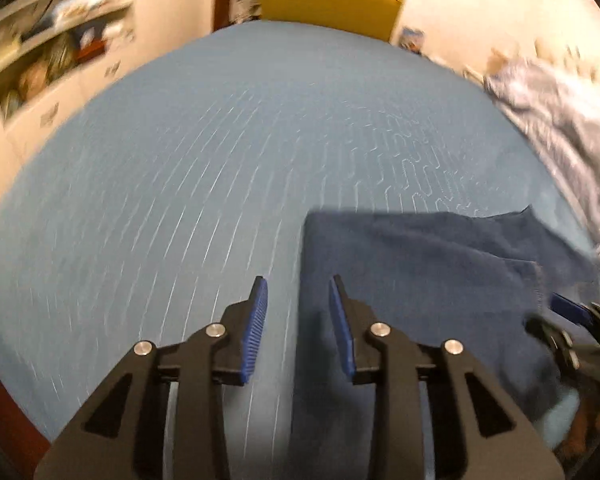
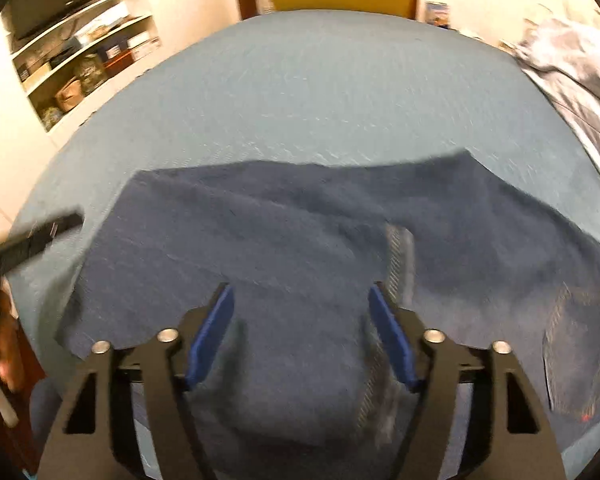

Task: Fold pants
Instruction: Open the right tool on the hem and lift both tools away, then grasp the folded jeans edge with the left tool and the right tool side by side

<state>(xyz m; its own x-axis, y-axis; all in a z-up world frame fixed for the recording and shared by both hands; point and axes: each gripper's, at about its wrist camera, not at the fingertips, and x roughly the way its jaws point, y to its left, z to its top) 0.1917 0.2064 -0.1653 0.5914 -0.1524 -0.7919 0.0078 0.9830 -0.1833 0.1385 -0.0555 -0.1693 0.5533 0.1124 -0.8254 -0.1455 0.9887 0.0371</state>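
Both the left gripper [image 1: 298, 320] and right gripper [image 2: 300, 332] hang spread and empty above the pants [image 2: 300, 232], so a shallow pinch could snag the blue sheet [image 1: 180, 160] underneath too.

I see a table [image 2: 320, 80] under a light blue cloth [image 1: 160, 200]. Dark blue pants [image 2: 300, 232] lie flat on it; grey garments [image 1: 572, 128] heaped at right edge.
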